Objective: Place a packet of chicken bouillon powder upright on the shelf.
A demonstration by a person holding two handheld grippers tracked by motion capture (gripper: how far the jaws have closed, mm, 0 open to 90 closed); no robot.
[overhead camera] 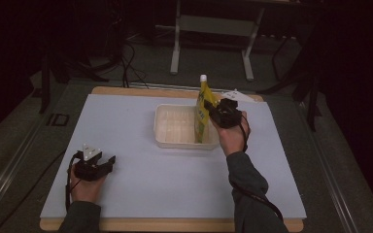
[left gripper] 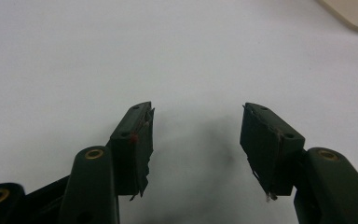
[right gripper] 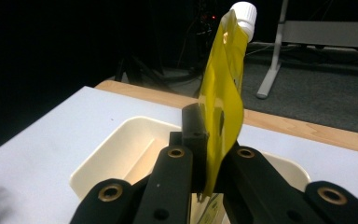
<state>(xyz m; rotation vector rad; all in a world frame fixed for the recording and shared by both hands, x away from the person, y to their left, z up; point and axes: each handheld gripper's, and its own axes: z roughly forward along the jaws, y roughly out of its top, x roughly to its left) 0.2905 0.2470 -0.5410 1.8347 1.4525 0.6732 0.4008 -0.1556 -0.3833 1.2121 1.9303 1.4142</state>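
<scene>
A yellow spouted pouch (overhead camera: 203, 109) with a white cap stands upright right of centre in the high view, its lower end inside the cream plastic tub (overhead camera: 175, 126) on the white bench (overhead camera: 141, 179). The right gripper (overhead camera: 212, 110) pinches the pouch at mid-height, jaws pressed against both its faces in the right gripper view. At lower left of the high view, the left gripper (overhead camera: 108, 161) rests low over bare bench, well apart from the tub, jaws spread with nothing between them.
</scene>
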